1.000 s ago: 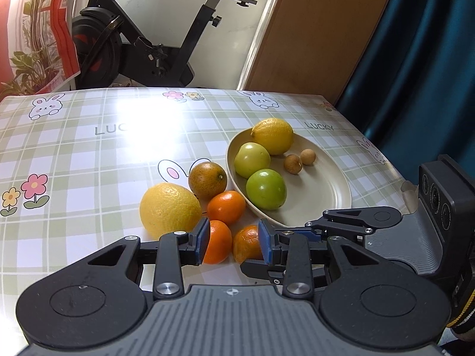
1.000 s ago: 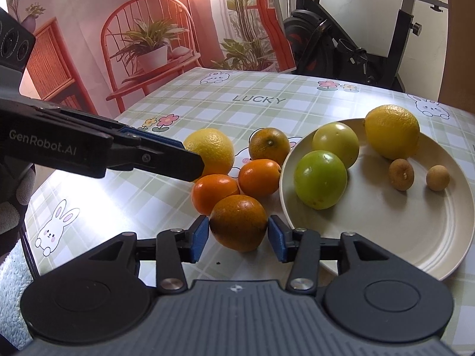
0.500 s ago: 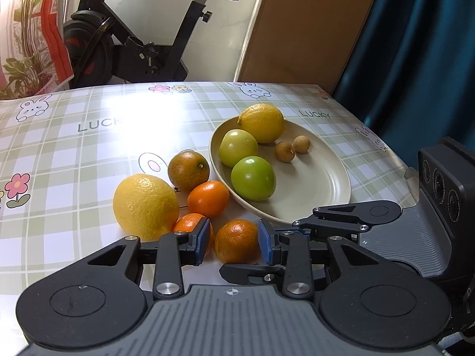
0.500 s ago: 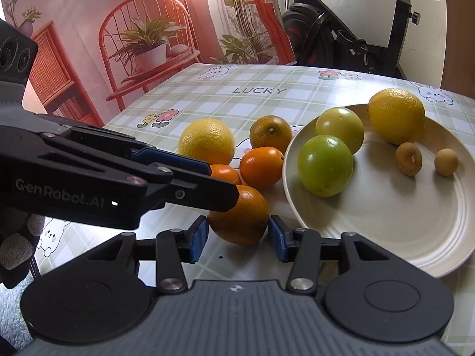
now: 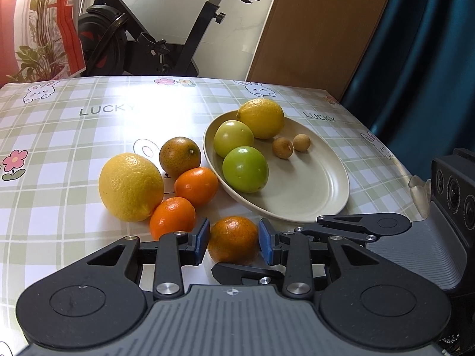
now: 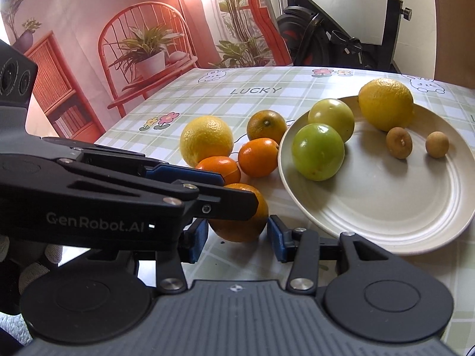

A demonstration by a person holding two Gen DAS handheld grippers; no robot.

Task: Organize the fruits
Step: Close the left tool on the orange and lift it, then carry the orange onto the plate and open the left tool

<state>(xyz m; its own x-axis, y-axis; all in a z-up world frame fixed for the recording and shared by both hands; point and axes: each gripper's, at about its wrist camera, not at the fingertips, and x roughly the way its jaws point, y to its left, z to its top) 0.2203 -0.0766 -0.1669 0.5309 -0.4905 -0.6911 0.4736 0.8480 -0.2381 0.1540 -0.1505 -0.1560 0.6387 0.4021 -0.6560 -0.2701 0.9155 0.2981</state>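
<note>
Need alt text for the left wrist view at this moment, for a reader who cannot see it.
The left tongs bracket an orange on the checked tablecloth, blue pads on either side of it. Beyond lie a lemon and three more oranges beside a cream plate of fruit.

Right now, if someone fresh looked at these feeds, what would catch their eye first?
Both tongs crowd one orange on the table just in front of the plate: the left tongs bracket it, the right tongs also flank it. Next, the bright fruit: a big lemon left of the plate, two green fruits on it.
</note>
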